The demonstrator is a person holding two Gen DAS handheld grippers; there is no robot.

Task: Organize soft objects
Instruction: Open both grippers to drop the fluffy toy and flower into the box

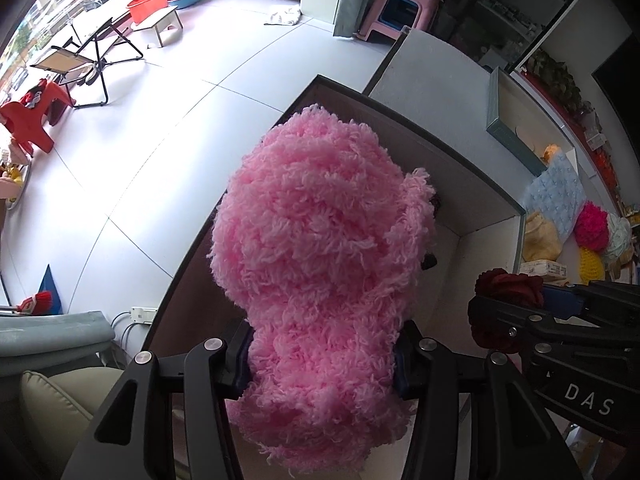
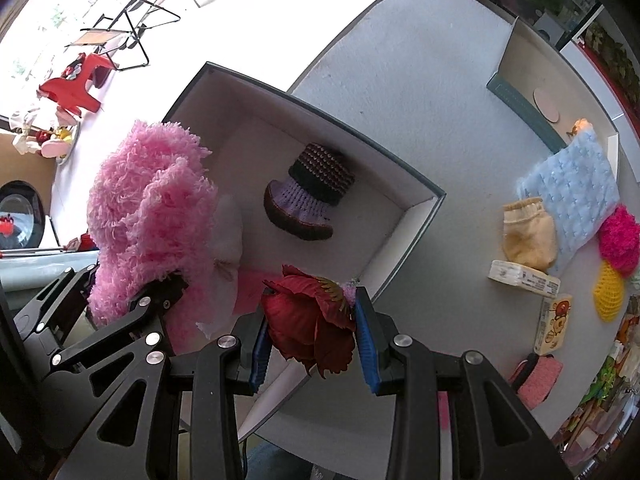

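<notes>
My left gripper (image 1: 322, 354) is shut on a fluffy pink yarn piece (image 1: 320, 264), held over the open box (image 1: 492, 176) and hiding most of its inside. In the right wrist view the same pink piece (image 2: 148, 216) hangs over the box's left side. My right gripper (image 2: 314, 334) is shut on a dark red fabric flower (image 2: 312, 320) above the box's near wall (image 2: 404, 232); that flower (image 1: 506, 300) also shows in the left wrist view. Inside the box lie a brown and purple crocheted hat (image 2: 310, 196) and a white soft piece (image 2: 228, 236).
On the grey table (image 2: 420, 80) to the right lie a pale blue quilted cushion (image 2: 572, 192), a cream knitted piece (image 2: 528, 232), a magenta pompom (image 2: 620, 240), a yellow crochet piece (image 2: 608, 292), small cartons (image 2: 520, 276) and a box lid (image 2: 524, 108). Folding chair (image 1: 88, 60) stands on the floor.
</notes>
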